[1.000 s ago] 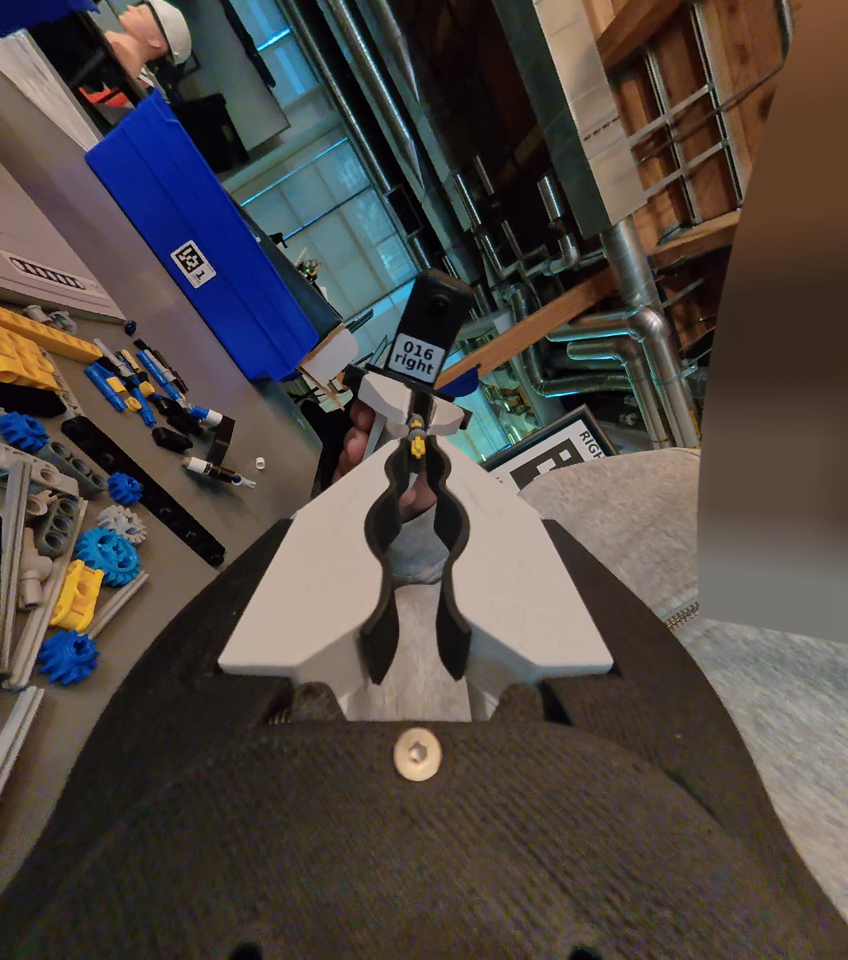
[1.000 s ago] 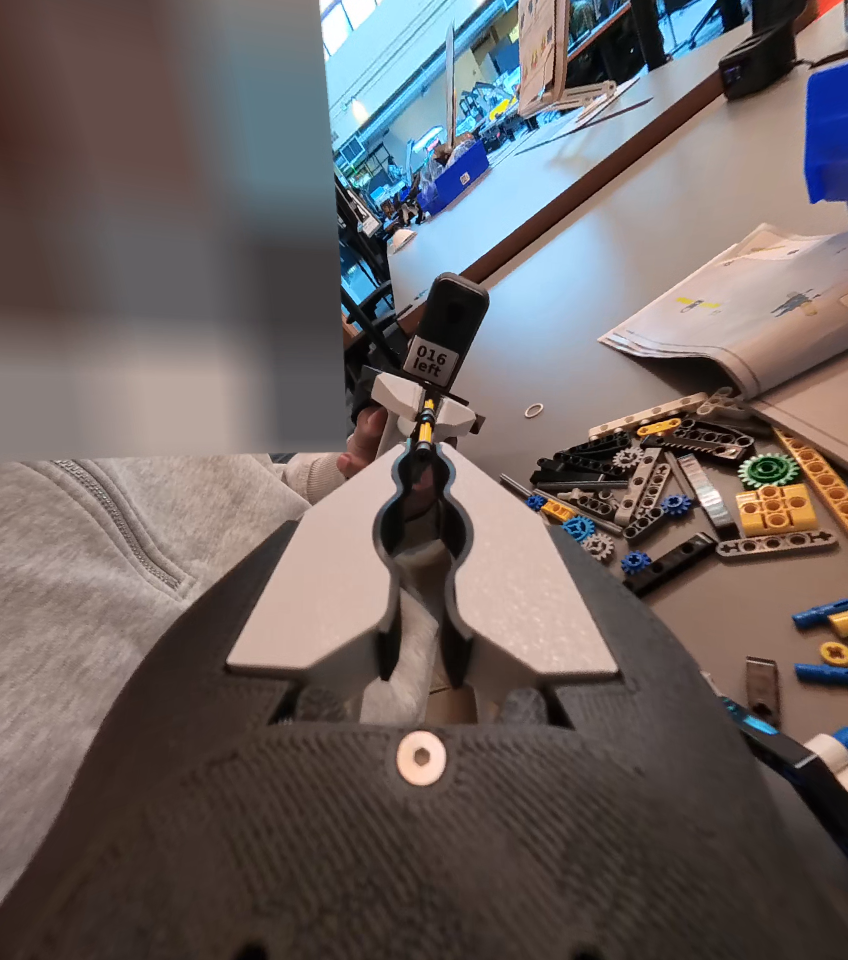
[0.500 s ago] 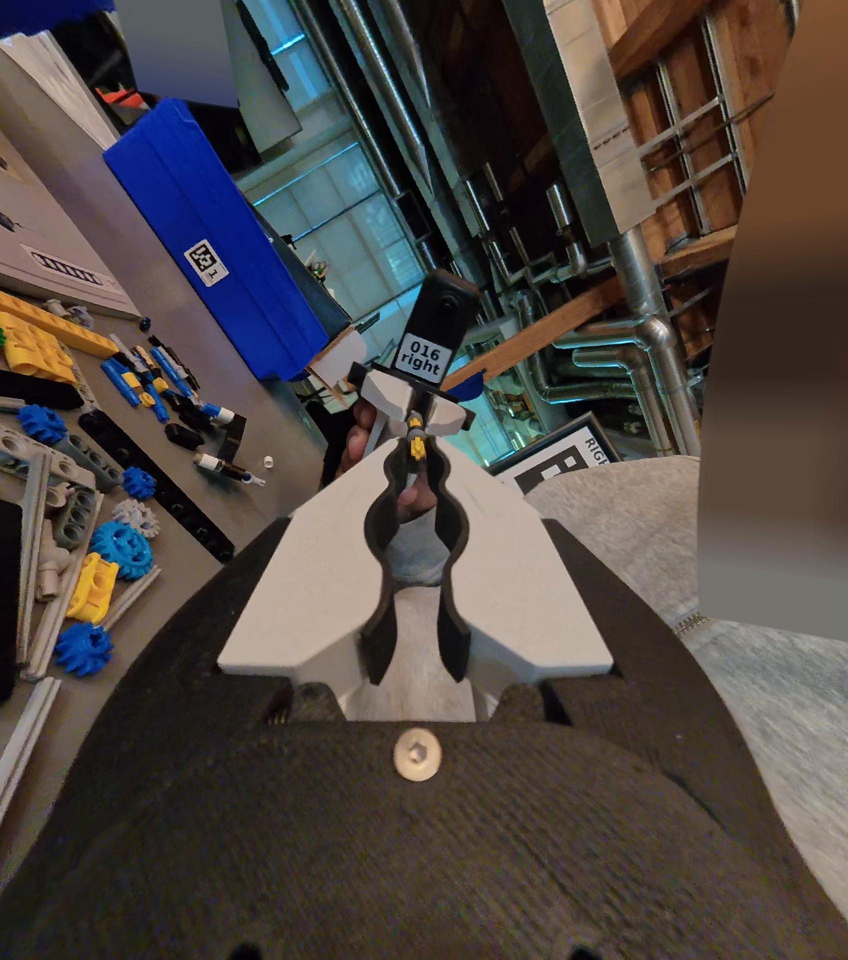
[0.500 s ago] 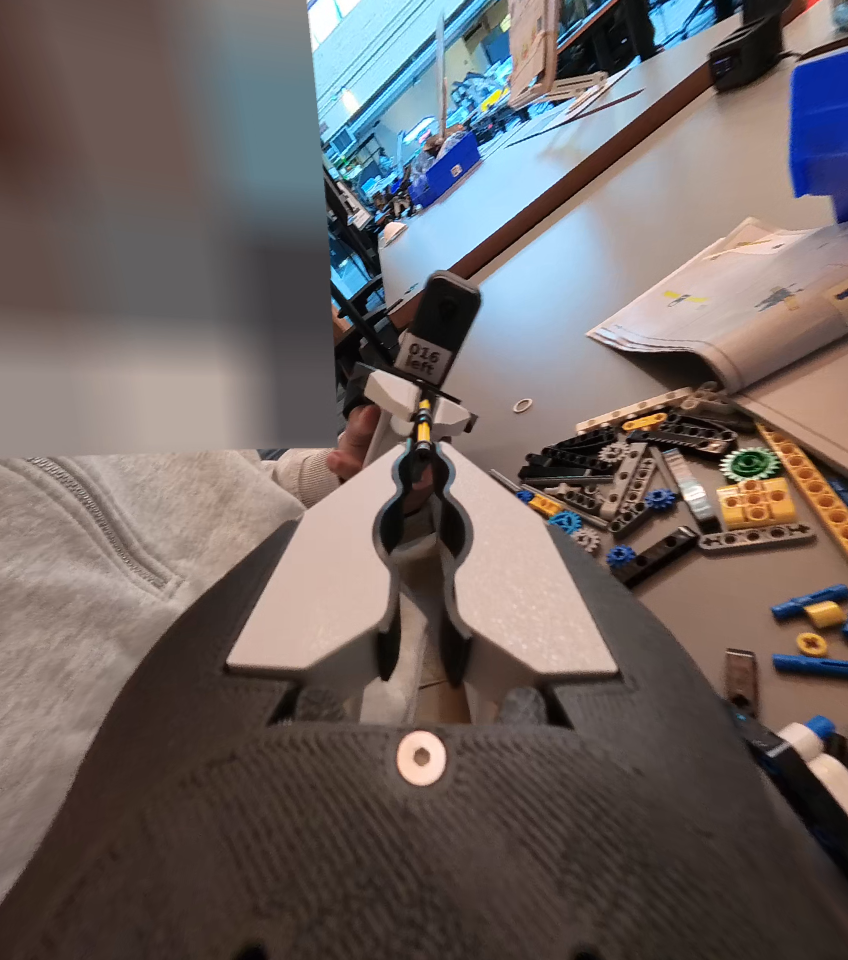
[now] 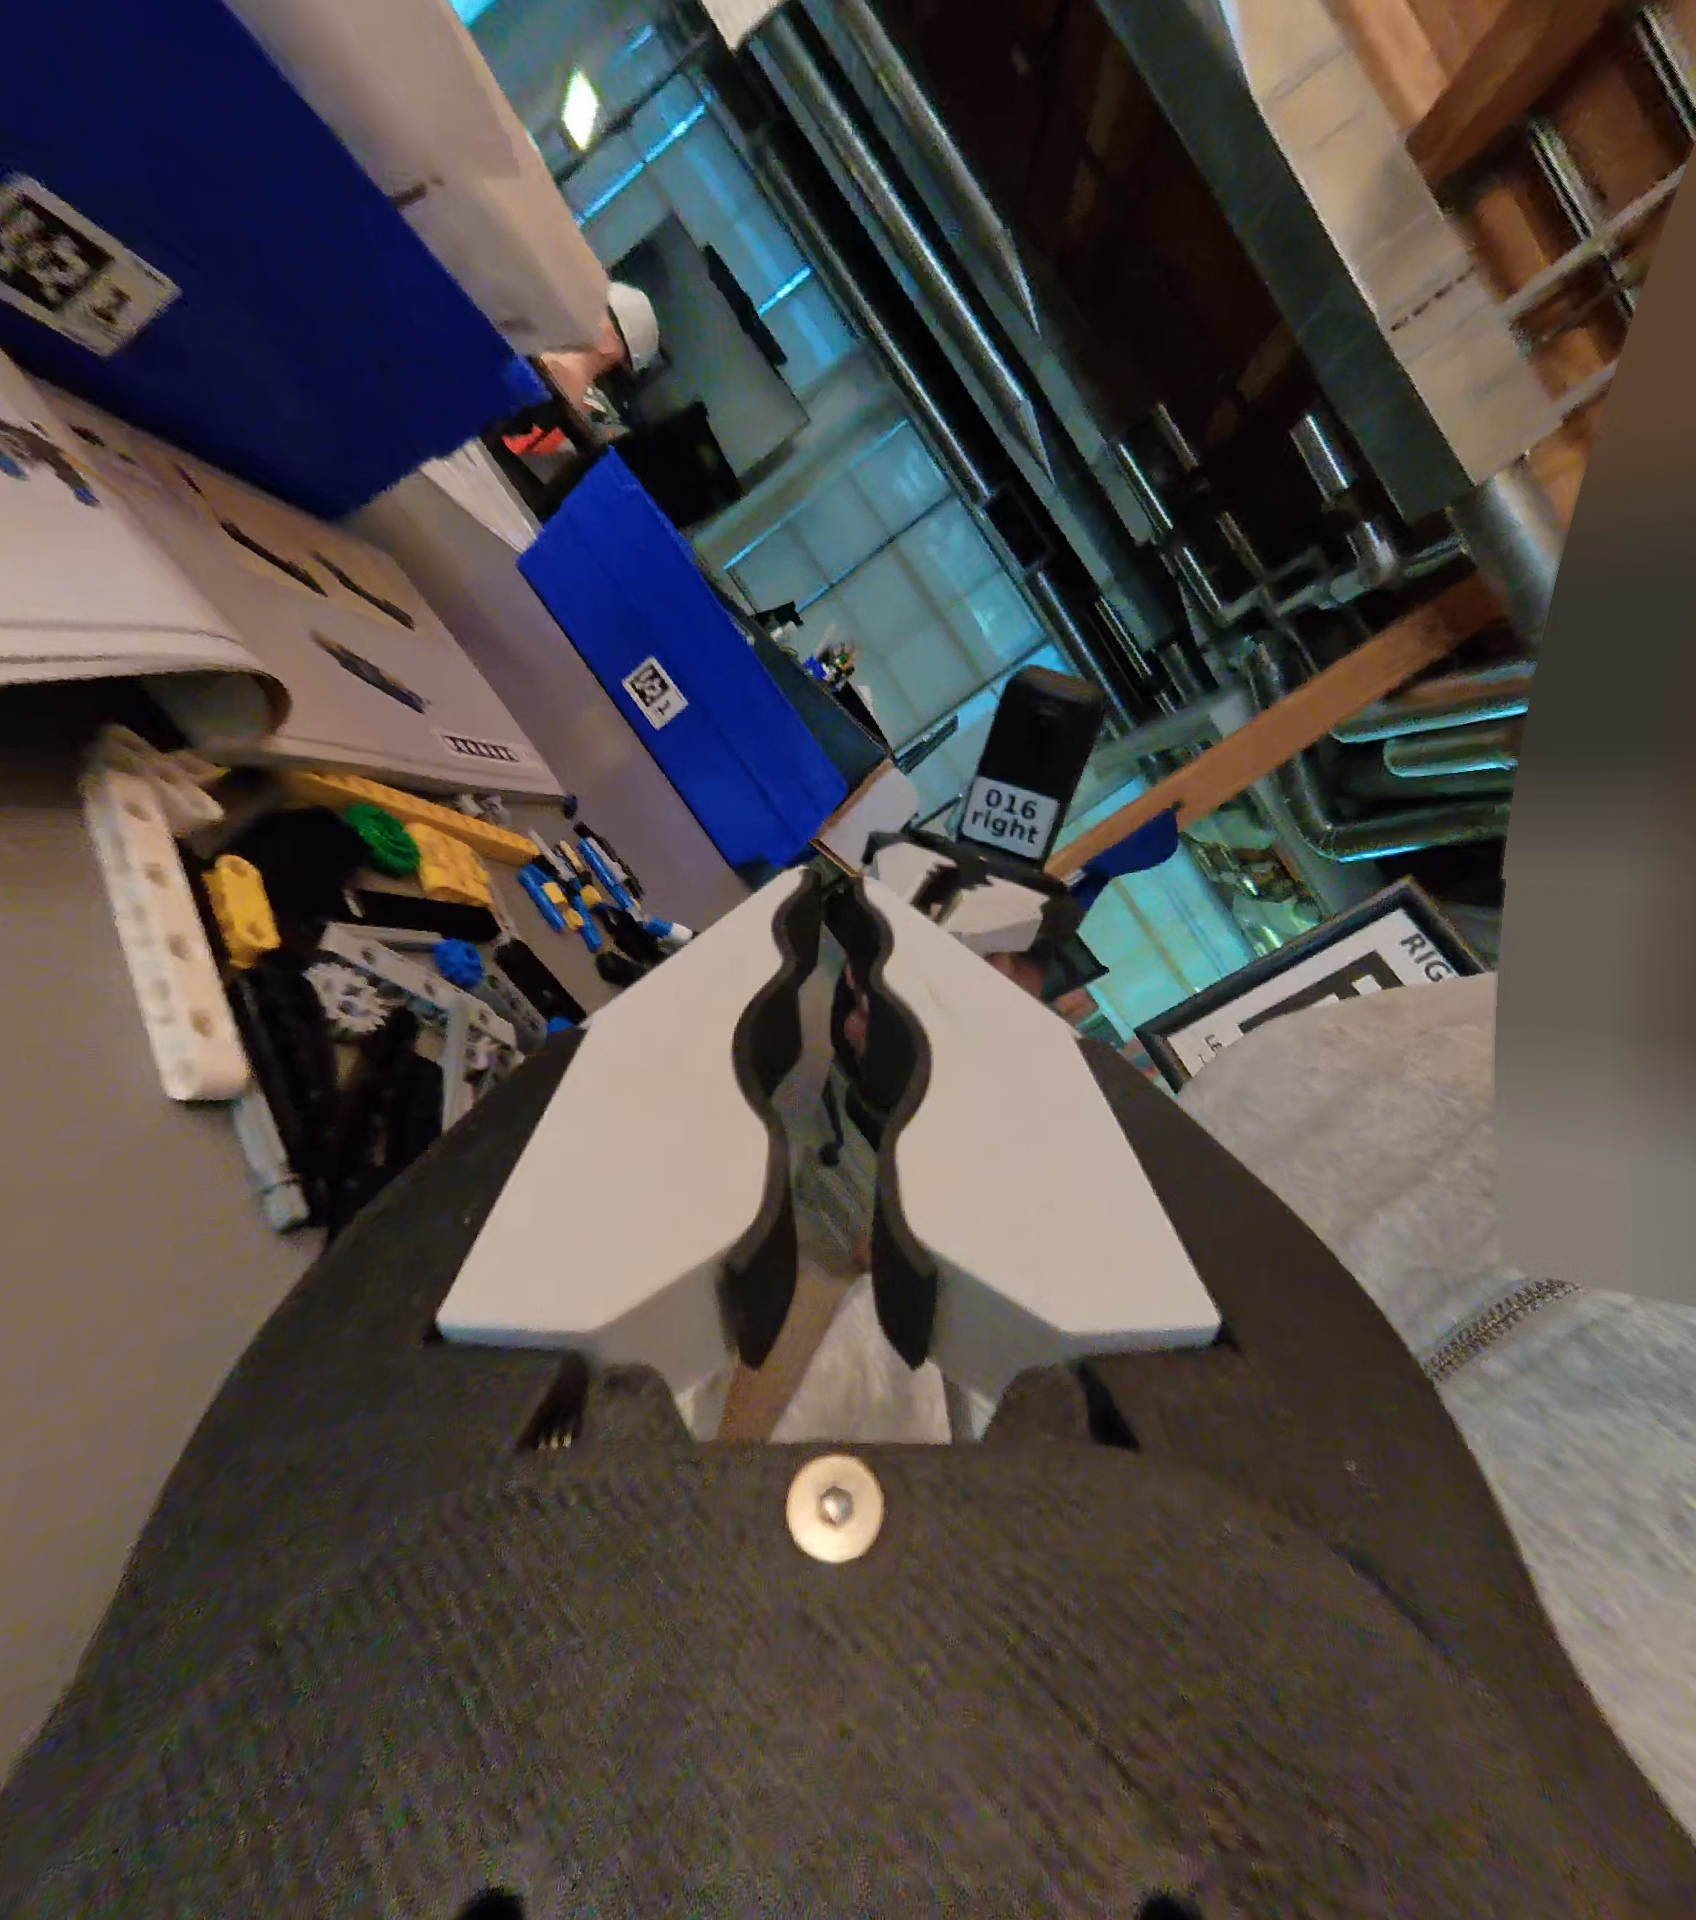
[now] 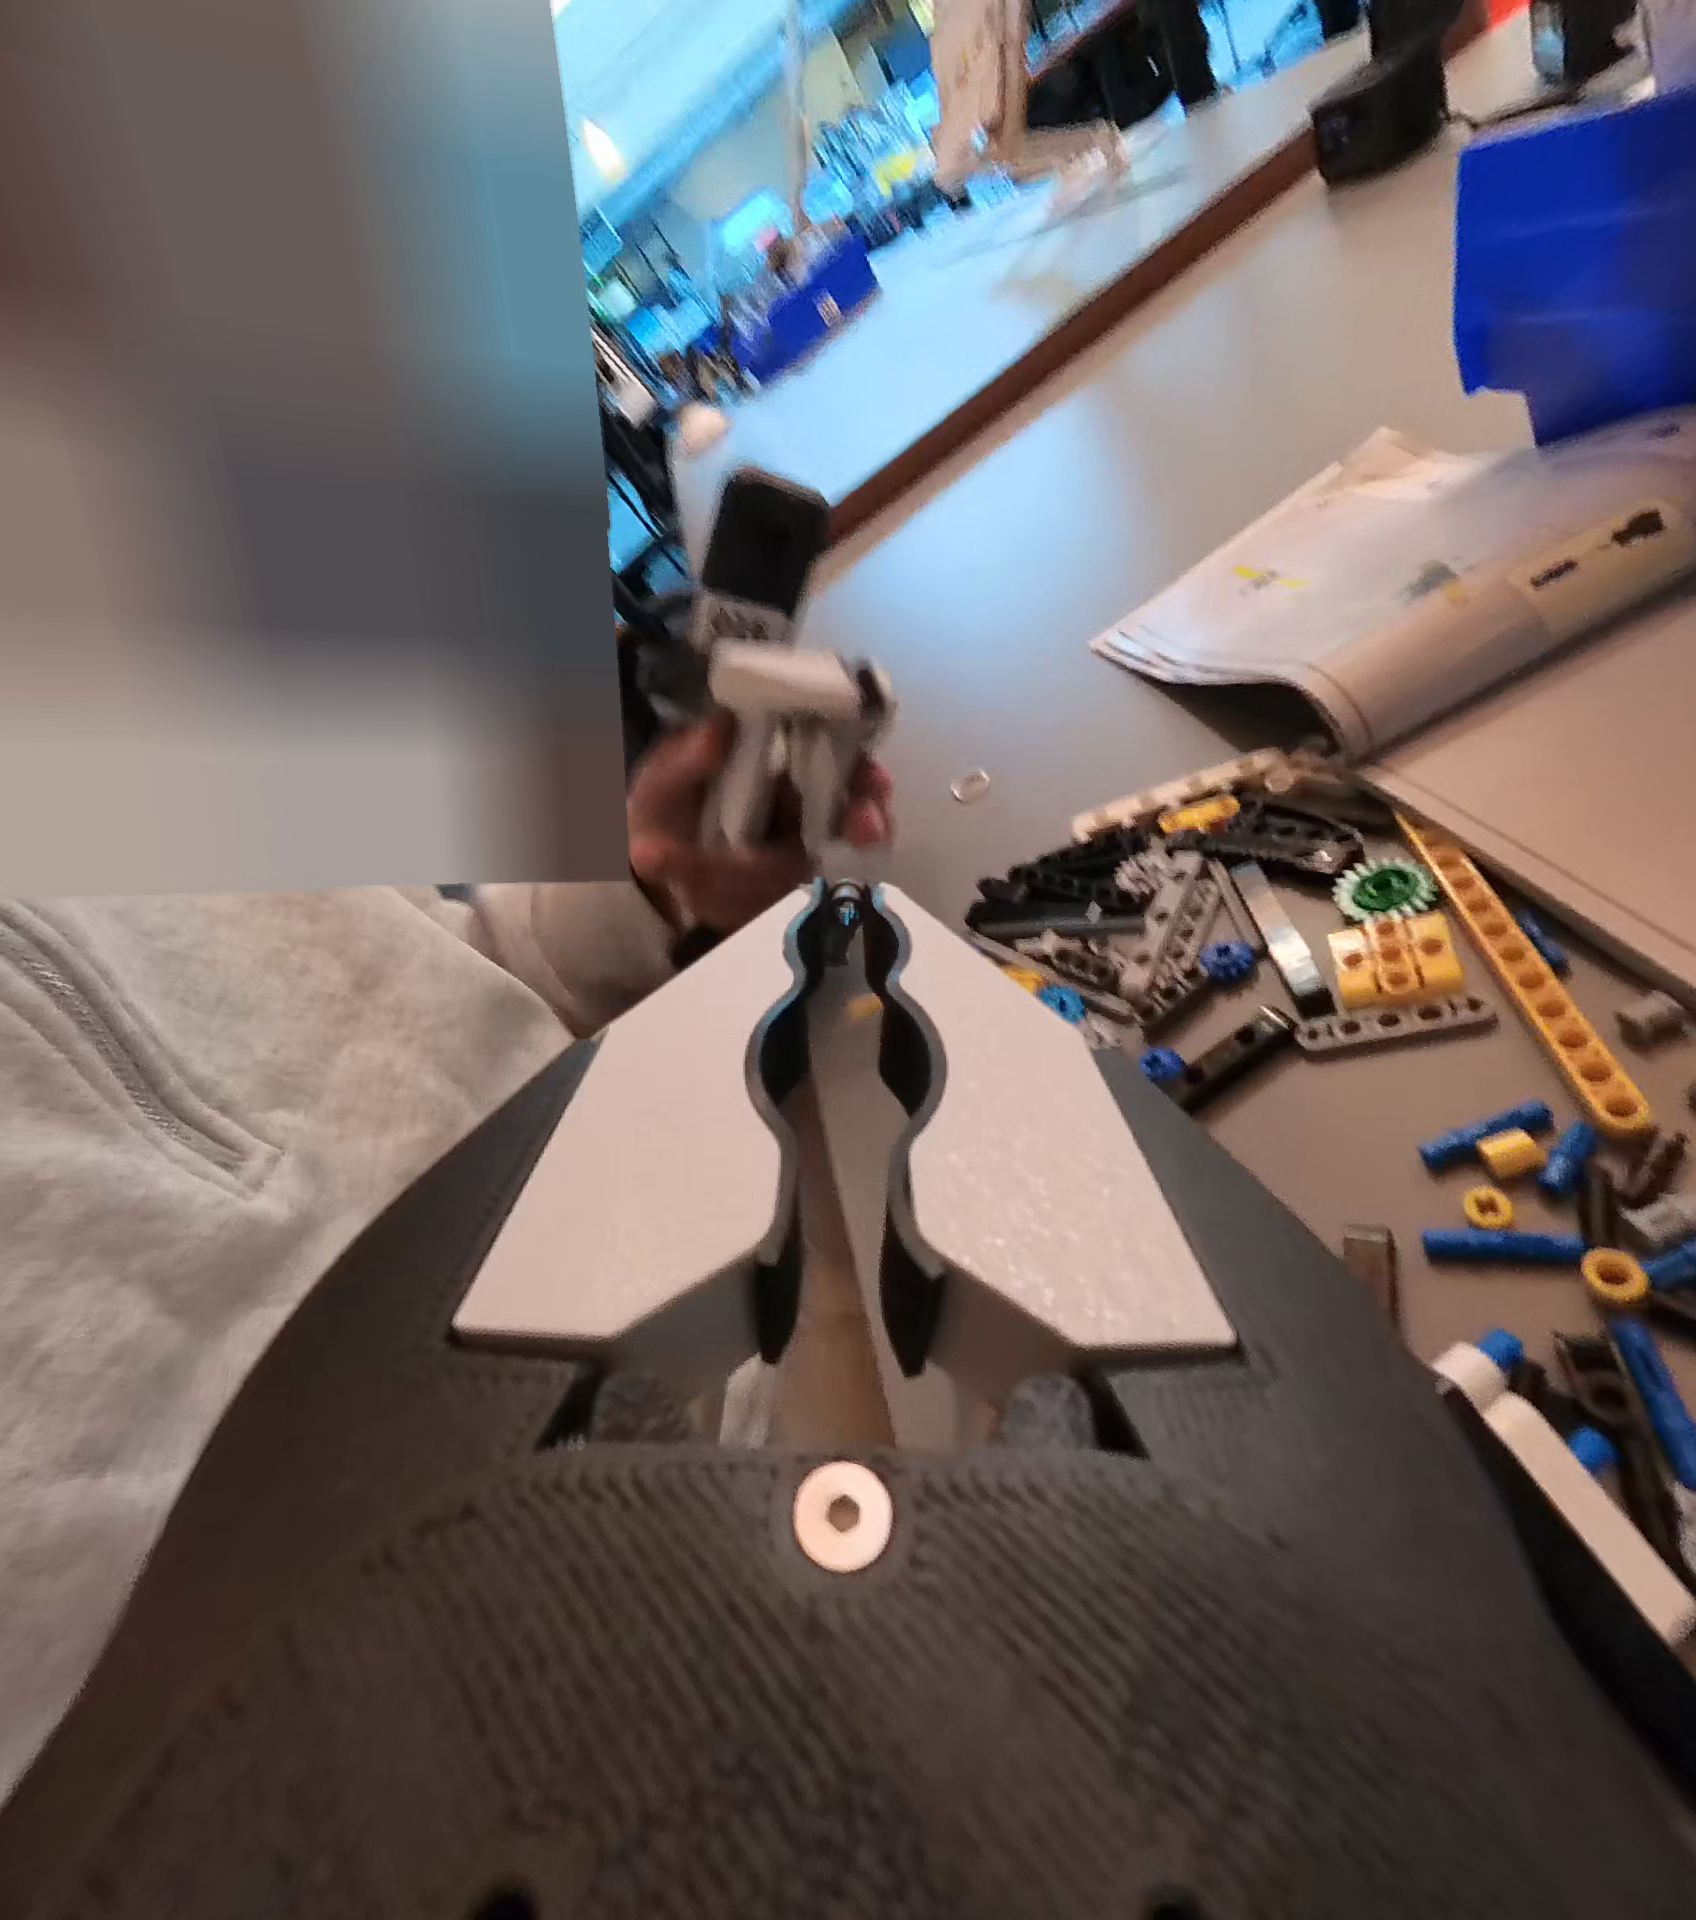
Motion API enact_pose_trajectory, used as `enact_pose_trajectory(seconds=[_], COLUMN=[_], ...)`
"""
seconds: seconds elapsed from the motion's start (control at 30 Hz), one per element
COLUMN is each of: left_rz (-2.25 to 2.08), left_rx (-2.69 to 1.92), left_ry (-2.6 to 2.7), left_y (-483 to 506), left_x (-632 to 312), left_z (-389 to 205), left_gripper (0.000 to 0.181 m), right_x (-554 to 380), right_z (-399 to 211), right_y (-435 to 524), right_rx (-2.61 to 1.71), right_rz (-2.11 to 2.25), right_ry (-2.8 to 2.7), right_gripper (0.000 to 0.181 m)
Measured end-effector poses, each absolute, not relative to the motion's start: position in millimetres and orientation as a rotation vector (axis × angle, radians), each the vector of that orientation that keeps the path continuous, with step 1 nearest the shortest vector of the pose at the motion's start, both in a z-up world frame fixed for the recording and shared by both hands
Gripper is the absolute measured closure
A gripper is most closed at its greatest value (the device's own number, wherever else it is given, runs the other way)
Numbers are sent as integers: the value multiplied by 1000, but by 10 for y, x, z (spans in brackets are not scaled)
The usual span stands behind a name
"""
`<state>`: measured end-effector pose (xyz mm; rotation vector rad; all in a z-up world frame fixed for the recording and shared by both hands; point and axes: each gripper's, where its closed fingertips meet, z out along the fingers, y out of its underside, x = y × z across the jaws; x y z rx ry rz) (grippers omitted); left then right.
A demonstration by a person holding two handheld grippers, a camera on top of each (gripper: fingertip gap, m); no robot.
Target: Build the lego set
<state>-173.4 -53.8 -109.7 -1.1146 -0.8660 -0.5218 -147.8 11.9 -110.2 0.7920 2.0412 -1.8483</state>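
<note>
My left gripper (image 5: pixel 828 881) is shut, and a small dark and tan Lego piece (image 5: pixel 836 862) shows at its tips. It points past the pile of loose Lego parts (image 5: pixel 356 987) on the grey table. My right gripper (image 6: pixel 844 902) is shut on a small black and blue Lego piece (image 6: pixel 844 920), held in the air above the table's near edge. The two grippers are apart. The right one shows farther off in the left wrist view (image 5: pixel 989 914). The left one shows blurred in the right wrist view (image 6: pixel 792 769), held by a hand.
An open instruction booklet (image 6: pixel 1446 582) lies behind the parts (image 6: pixel 1239 935), with blue bins (image 5: pixel 678 675) beyond. A long yellow beam (image 6: pixel 1530 987), blue pins (image 6: pixel 1488 1242) and a white tube (image 6: pixel 1550 1486) lie at the right. A grey sweatshirt (image 6: pixel 148 1143) fills the near left.
The grippers were tip to tip on one thin yellow and black piece. They have pulled apart, and the left gripper has swung toward the table and the booklet.
</note>
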Motion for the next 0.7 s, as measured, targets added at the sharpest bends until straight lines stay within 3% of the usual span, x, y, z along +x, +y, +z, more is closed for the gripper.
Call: enact_pose_trajectory(seconds=[0.03,0.4,0.7], left_rz=[-501,-86,242], left_rx=[-1116,-1592,-2152], left_ry=[-878,-1036,-810], left_y=[-584,-773,-668], left_x=[-1767,-1593,-1274], left_z=[-1095,-1576,-2115], left_gripper=[177,156,148], right_x=[-1477,-1326,-1224], right_z=[-1137,-1299,-1317], right_y=[119,-138,-151], right_rx=[796,710,689], right_rz=[-1834,-1758,-1799], right_ry=[2084,2234,2153], right_gripper=[177,176,177])
